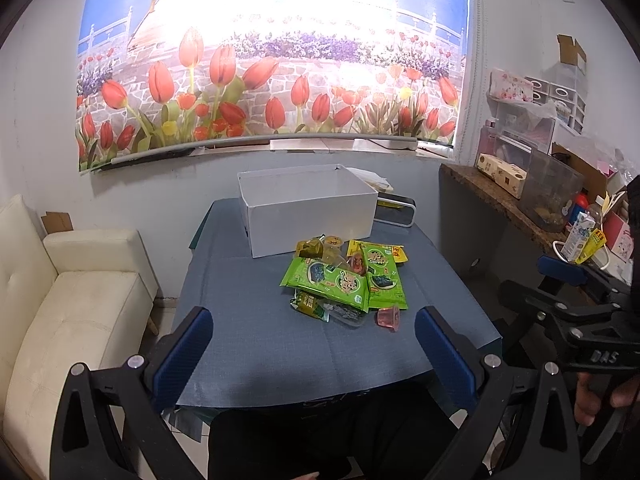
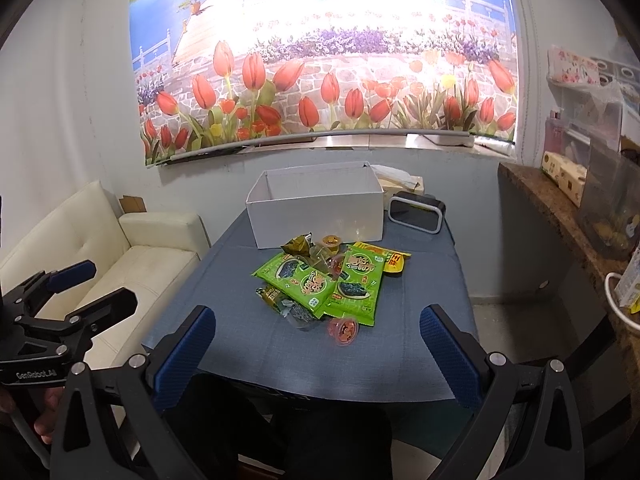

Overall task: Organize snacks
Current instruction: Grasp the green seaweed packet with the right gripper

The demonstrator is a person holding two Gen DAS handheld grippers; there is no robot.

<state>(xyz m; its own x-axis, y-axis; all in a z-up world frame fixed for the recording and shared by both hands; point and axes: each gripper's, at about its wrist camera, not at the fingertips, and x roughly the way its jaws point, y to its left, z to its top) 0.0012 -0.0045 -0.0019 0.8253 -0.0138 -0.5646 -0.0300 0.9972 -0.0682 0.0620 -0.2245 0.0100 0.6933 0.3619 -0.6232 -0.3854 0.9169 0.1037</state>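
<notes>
A pile of snacks lies mid-table: green seaweed packets (image 1: 332,280) (image 2: 308,280), yellow packets (image 1: 396,254) (image 2: 394,264), small dark wrapped pieces and jelly cups. One pink jelly cup (image 1: 388,318) (image 2: 343,331) sits at the pile's near edge. Behind the pile stands an open white box (image 1: 312,216) (image 2: 320,216); I cannot see its inside. My left gripper (image 1: 316,344) (image 2: 96,286) hovers open over the table's near edge, holding nothing. My right gripper (image 2: 318,344) (image 1: 536,280) hangs open beside it, to the right, also short of the pile.
The table carries a blue cloth (image 1: 248,312) (image 2: 420,280). A black clock (image 1: 394,210) (image 2: 416,212) stands right of the box. A cream sofa (image 1: 76,304) (image 2: 132,264) sits left; a cluttered stone counter (image 1: 500,196) (image 2: 552,208) runs along the right. A person's dark-clothed legs (image 1: 320,440) are below.
</notes>
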